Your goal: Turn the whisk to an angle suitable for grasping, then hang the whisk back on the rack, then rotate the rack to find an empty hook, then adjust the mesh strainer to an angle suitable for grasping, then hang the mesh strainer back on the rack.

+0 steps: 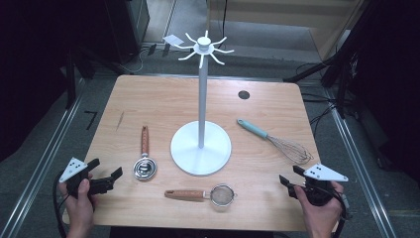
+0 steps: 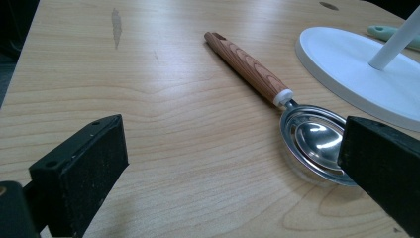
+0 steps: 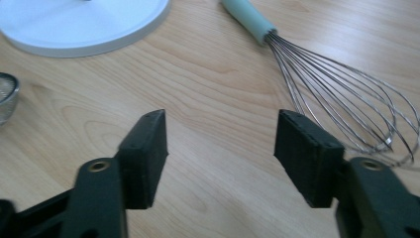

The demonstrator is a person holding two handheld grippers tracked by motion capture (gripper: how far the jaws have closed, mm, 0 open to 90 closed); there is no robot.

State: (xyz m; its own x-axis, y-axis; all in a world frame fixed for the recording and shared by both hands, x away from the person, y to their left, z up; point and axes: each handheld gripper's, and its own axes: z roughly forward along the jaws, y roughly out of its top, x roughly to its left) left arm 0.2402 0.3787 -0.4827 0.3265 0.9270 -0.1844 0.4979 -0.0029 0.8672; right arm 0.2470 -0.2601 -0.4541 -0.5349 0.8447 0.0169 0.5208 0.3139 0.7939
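Bare tabletop [image 1: 148, 106] at left; tall white stand [image 1: 201, 99] blocking centre.

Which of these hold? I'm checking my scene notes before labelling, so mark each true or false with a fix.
1. The whisk hangs on the white stand. False: it lies on the table.
2. The left gripper is open with nothing between its jaws. True.
3. The strainer lies nearer the person than the stand's base. True.
4. The right gripper clamps the whisk. False: it is open, nothing held.
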